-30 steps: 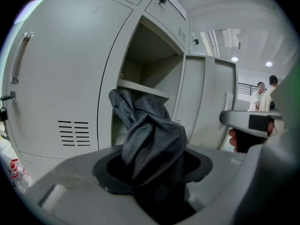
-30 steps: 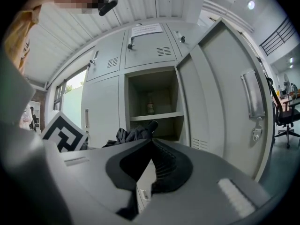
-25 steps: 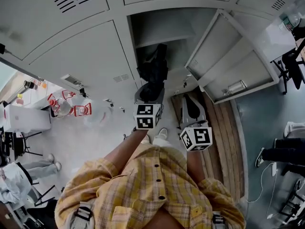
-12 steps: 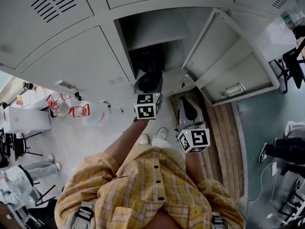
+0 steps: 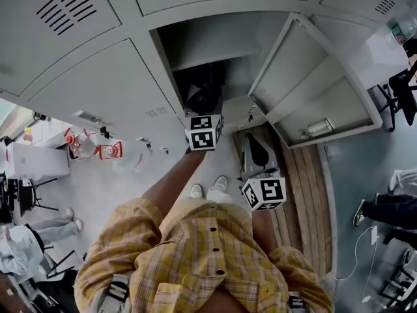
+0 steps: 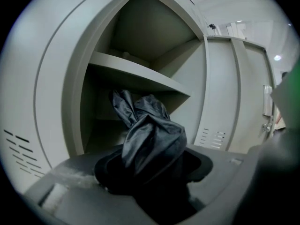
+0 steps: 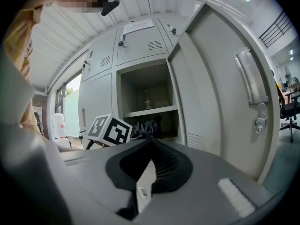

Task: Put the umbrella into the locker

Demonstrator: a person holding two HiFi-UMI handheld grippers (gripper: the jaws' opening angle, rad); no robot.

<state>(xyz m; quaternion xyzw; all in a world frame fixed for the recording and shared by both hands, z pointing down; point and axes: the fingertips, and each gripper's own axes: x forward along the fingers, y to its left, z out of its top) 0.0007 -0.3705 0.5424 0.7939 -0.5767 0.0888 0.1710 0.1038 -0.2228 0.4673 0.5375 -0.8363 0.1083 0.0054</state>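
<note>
- Between my left fingers [image 6: 199,164] sits the umbrella [image 6: 152,137], a bundle of black fabric pinched at its near end. Its far end points into the locker [image 6: 140,32], just under the shelf [image 6: 140,76].
- Off to the side, my right fingers [image 7: 165,165] are pressed together on nothing, back from the opening and near the open door [image 7: 220,88].
- I judge this to be the insertion step: the umbrella is at the locker's mouth and not yet set down.
- Next I'd push deeper below the shelf, keep the fabric off its edge, then spread the fingers to let go.
</note>
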